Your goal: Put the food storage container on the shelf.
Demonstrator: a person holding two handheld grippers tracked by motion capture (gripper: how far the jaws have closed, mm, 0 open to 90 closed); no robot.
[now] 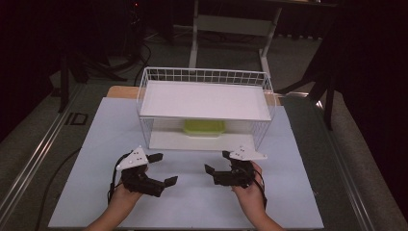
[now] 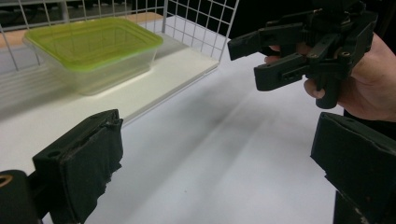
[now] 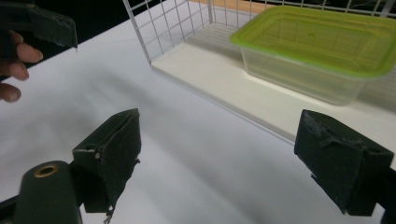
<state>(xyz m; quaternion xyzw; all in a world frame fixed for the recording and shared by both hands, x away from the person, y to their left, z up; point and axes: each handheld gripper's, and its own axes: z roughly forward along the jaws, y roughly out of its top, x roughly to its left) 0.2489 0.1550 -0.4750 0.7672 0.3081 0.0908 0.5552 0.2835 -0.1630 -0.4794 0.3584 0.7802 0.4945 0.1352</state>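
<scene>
A clear plastic container with a green lid [image 1: 204, 127] [image 2: 93, 46] [image 3: 322, 46] sits on the lower shelf of a white wire rack [image 1: 207, 75] [image 2: 196, 23] [image 3: 163, 28]. A flat white top shelf [image 1: 202, 100] covers it from above. My left gripper [image 1: 162, 169] [image 2: 224, 168] is open with nothing between its jaws, held over the white table [image 1: 192, 202] in front of the rack's left half. My right gripper [image 1: 217, 162] [image 3: 226, 158] is open too, in front of the rack's right half, and appears across from the left one [image 2: 245, 63]. The two point towards each other.
The rack stands at the back middle of the table, its open front facing me. Behind the table a white desk frame [image 1: 231, 24] stands on the floor. Dark stands [image 1: 72, 67] [image 1: 327, 82] flank the table. A metal rail [image 1: 33, 159] runs along the left.
</scene>
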